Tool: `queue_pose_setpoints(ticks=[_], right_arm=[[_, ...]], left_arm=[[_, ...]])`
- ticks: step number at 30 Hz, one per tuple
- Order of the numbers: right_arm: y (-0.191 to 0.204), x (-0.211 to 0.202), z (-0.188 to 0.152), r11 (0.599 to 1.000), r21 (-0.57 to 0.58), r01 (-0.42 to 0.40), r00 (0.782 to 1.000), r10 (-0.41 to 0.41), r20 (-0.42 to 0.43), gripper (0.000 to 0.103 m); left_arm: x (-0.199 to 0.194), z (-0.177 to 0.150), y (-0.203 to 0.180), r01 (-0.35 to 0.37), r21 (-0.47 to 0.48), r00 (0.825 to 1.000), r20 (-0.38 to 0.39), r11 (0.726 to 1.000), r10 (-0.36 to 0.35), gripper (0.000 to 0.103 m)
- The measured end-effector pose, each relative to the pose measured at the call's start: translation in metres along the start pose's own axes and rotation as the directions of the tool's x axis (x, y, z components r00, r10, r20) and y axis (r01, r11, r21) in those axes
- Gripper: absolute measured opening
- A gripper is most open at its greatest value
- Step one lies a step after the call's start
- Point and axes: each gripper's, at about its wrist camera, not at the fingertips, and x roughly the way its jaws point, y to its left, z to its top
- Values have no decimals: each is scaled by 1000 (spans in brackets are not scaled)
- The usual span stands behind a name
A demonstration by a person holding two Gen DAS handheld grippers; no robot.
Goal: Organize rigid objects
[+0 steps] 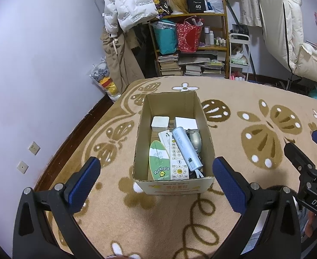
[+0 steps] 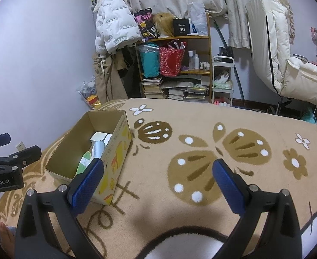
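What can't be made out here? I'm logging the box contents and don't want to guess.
- Left wrist view: the dark items at the bottom of the cardboard box are hidden under the pale blue cylinder and the white remote.
- Same view: the grey object is partly covered by the cylinder.
- Right wrist view: the box's near wall hides most contents.
- Print on the box front: too small to read.

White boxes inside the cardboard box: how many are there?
2. One white box sits at the far left, the other white box at the far right of the cardboard box. More may be hidden underneath.
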Motion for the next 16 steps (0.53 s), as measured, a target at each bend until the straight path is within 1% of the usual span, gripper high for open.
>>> queue_pose_setpoints(ticks=[16], right_arm=[[0,2,-1,1000,-2,1,1000,-1,0,103]], left_arm=[[1,-3,-2,-8,14,1000,-3,1000,8,102]])
